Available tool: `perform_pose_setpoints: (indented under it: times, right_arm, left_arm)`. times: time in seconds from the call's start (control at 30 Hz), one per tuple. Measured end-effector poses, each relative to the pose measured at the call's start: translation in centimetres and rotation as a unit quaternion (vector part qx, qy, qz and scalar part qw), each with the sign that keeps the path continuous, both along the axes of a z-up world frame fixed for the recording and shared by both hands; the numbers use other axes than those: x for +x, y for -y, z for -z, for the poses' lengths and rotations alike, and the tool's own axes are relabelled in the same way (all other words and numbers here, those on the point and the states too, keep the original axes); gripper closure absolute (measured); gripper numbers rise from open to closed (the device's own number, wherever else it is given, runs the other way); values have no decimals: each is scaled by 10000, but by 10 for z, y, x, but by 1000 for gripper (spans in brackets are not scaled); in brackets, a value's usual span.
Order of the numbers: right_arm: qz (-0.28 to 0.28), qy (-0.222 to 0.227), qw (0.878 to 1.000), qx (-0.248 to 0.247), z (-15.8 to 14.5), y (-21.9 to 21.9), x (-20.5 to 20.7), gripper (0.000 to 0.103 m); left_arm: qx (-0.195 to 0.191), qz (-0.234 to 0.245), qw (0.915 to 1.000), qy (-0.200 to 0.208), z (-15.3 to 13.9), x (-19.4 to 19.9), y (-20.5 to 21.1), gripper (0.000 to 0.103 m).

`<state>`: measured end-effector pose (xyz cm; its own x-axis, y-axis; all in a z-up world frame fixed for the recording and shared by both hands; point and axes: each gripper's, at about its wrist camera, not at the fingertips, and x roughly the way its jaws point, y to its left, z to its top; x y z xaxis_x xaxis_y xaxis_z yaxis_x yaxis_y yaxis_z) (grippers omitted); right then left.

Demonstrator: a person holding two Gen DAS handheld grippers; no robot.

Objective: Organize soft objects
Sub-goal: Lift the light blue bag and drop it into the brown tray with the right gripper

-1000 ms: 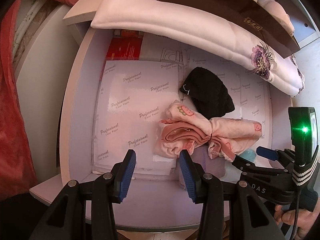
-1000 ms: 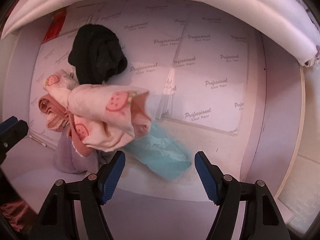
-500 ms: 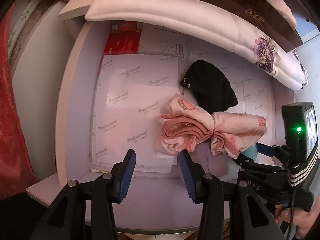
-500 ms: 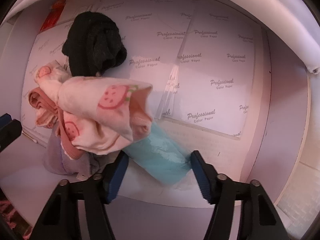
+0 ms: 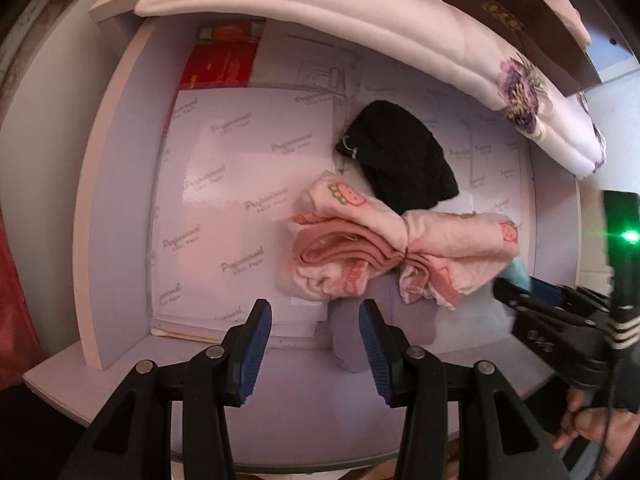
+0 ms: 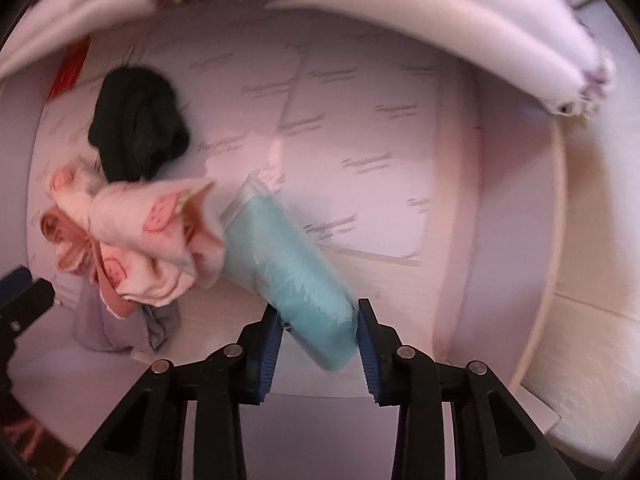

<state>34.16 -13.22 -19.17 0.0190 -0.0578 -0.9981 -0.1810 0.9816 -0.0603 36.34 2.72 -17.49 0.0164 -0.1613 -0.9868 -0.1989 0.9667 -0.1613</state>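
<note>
The right claw [image 6: 318, 334] is closing around the teal bundle [image 6: 288, 264], whose long axis runs toward 11 o'clock; the left claw [image 5: 314, 346] hangs released.

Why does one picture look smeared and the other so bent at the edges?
Right wrist view: motion blur smears the print on the paper and the black cloth. Left wrist view: sharp, with glare on the paper and a flaring green light. Both: fisheye bending.
</note>
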Motion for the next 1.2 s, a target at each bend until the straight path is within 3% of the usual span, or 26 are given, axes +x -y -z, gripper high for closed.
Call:
perform_pose_setpoints:
  times: [0.03, 0.1, 0.53, 0.9, 1.2]
  right_arm:
    - [52, 50, 10000, 11, -4, 3, 0, 67]
    - [127, 163, 9998, 27, -10, 3, 1, 67]
    - [295, 833, 9957, 288, -63, 17, -16, 67]
    - [155, 1343, 9861, 966, -102, 15, -21, 67]
    - [-28, 1955, 9712, 1361, -180, -2, 0, 67]
  left_arm:
    - [53, -39, 10000, 18, 0, 1, -2, 55]
    - [51, -142, 9999, 56, 0, 3, -7, 43]
    - [186, -309, 9991, 226, 0, 20, -11, 42]
    - [599, 225, 9975, 307, 1, 22, 10, 42]
    - [688, 527, 9959, 250, 7, 21, 26, 42]
